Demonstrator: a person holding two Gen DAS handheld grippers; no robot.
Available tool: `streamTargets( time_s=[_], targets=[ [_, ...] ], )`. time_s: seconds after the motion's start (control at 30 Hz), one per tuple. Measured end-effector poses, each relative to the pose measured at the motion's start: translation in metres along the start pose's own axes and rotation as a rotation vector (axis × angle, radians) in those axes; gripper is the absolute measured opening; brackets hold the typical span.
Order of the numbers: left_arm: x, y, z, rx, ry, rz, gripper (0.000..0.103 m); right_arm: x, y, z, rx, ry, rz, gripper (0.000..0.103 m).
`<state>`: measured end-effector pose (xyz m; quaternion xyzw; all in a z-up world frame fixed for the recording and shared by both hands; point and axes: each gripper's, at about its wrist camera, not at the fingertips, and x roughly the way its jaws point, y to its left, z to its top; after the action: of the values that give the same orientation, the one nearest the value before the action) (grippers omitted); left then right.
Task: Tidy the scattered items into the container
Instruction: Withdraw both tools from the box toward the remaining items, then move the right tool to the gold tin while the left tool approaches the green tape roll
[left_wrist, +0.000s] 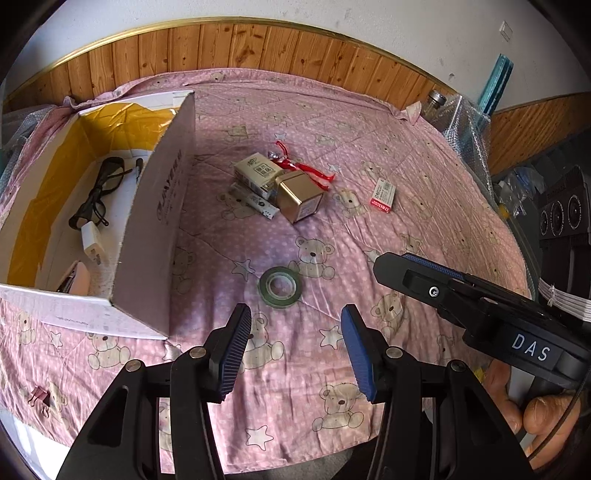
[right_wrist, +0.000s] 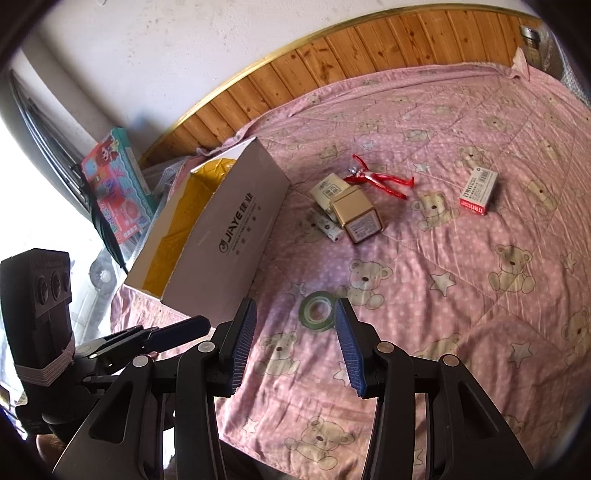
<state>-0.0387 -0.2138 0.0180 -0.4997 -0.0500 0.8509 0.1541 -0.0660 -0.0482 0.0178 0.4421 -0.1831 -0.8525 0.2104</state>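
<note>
Both grippers hung above the pink bear-print quilt (left_wrist: 406, 155), each with its jaws spread wide and nothing between them. The left gripper (left_wrist: 295, 350) pointed toward a green roll of tape (left_wrist: 281, 287) lying flat on the quilt just ahead of its fingertips, and the right gripper (right_wrist: 295, 347) faced the same roll from its own side, its right fingertip just beside the roll's edge in that view. The white cardboard box (left_wrist: 155, 221) stood open to the left of the tape; inside lay a pair of black glasses (left_wrist: 99, 188), a white charger plug (left_wrist: 92, 243) and what looked like a dark pen, though it was too small to be sure. Farther back a gold tin (left_wrist: 299, 197) leaned against a cream carton (left_wrist: 258, 173), with a red figure (left_wrist: 306, 171) beside them. A red-and-white small box (left_wrist: 384, 194) lay apart to the right.
</note>
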Motion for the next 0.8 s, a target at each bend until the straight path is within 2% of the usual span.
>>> streamTargets(
  time_s=[0.5, 0.8],
  targets=[
    [0.081, 0.007, 0.005, -0.036, 0.148, -0.009, 0.052, 0.035, -0.032, 0.016, 0.012, 0.054, -0.069, 0.047],
    [0.109, 0.022, 0.014, -0.079, 0.191, -0.018, 0.052, 0.068, -0.040, 0.042, -0.029, 0.095, -0.116, 0.047]
  ],
)
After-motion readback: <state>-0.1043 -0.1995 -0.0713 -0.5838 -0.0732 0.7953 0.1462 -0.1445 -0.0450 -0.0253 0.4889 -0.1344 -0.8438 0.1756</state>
